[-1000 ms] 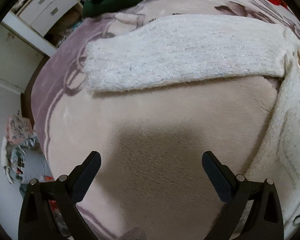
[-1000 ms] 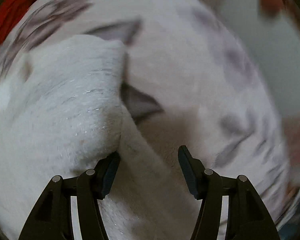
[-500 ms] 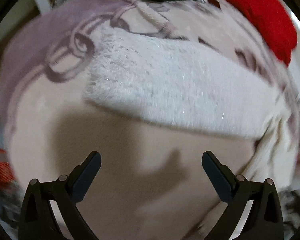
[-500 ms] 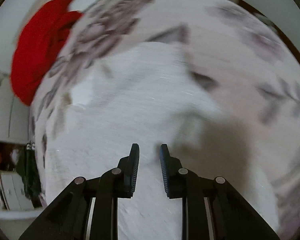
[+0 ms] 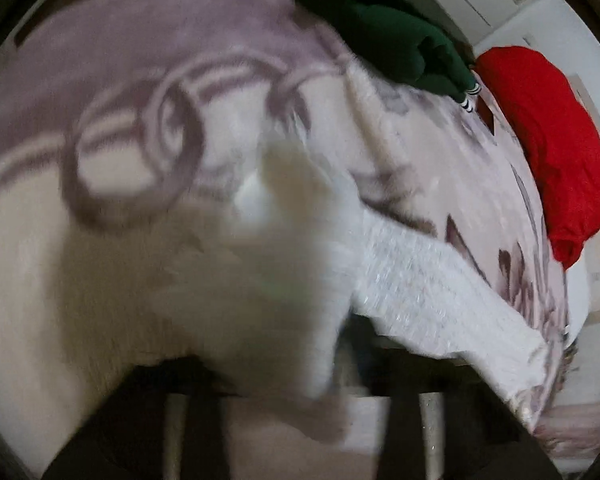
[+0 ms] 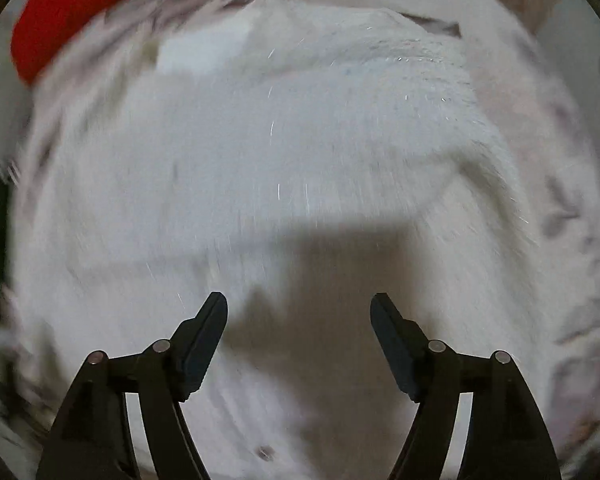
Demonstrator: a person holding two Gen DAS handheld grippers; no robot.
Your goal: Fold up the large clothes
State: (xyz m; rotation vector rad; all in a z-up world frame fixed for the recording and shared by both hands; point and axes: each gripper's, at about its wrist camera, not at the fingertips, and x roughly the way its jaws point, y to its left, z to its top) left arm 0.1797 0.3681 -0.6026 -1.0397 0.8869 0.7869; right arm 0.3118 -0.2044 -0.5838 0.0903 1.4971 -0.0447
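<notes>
Spread over a mauve-patterned plush blanket (image 5: pixel 112 92), a fuzzy white knit sweater (image 6: pixel 300 152) is mid-fold: left gripper (image 5: pixel 296 392) closing on its lifted sleeve, right gripper (image 6: pixel 299 322) opening, empty, above.

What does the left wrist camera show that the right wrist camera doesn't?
Only the left wrist view shows the green garment, the lilac ring-patterned end of the blanket, and white knit bunched right at the lens, hiding the closing jaws. Only the right wrist view shows the right gripper, its jaws opening with nothing between them. Both show the white sweater and the red garment.
</notes>
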